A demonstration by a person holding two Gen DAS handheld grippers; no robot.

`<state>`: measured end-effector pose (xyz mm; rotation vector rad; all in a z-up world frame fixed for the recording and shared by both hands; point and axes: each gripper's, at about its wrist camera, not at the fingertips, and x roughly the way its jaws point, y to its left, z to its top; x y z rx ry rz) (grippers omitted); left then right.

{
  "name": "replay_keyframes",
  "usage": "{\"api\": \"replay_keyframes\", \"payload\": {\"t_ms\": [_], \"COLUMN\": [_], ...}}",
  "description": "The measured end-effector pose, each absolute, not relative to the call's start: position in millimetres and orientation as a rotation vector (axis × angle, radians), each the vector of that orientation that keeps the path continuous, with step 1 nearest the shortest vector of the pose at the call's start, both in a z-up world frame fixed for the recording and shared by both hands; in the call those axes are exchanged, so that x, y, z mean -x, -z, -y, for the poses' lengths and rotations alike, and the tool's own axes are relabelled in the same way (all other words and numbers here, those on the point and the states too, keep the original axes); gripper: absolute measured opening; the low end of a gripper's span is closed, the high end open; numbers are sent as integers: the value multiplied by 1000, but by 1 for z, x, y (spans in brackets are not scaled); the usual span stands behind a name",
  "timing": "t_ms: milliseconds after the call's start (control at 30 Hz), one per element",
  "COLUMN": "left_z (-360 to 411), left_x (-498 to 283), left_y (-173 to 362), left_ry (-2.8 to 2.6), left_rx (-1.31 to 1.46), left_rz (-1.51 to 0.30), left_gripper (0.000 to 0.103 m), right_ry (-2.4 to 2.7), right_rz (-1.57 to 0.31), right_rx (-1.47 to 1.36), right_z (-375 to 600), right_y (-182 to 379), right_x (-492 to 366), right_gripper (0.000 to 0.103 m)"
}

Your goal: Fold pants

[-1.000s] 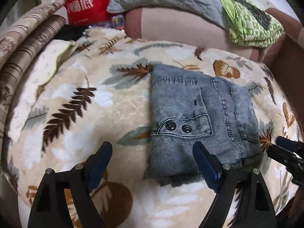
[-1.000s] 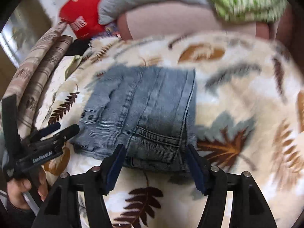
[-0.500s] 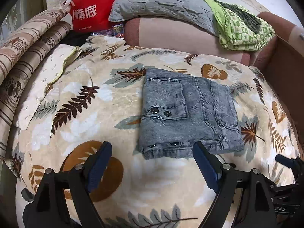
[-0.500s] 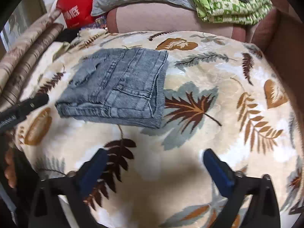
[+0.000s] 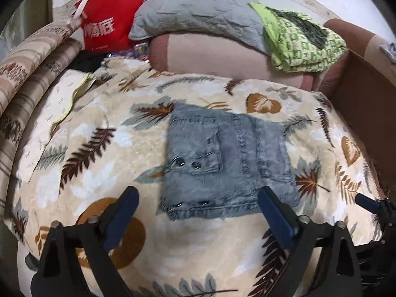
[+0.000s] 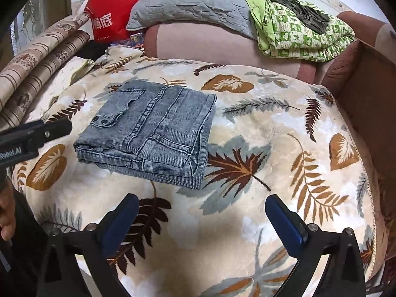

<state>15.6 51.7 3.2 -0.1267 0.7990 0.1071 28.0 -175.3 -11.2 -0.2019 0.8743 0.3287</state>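
Folded pants [image 5: 227, 165] flat on leaf blanket [image 5: 99, 173] – left gripper [image 5: 198, 212] just widened, right gripper [image 6: 200, 217] wide at 6 o'clock, apparently both empty.

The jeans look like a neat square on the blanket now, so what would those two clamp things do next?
Probably just back both away: the jeans lie folded in a compact stack on the leaf-print blanket. The left tool and right tool stand open with nothing between their pads, the left having just opened wider, so little seems left to do.
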Motion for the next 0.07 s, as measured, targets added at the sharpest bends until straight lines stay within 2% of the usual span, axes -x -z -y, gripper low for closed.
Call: {"api": "replay_keyframes", "payload": {"t_ms": [67], "left_z": [-47], "left_x": [-17], "left_y": [-4], "left_ry": [-97], "left_rx": [109], "left_rz": [-798], "left_gripper": [98], "right_ry": [-325], "right_rz": [-871], "right_rx": [196], "right_z": [176], "right_y": [10], "right_x": [-28], "right_gripper": [103]}}
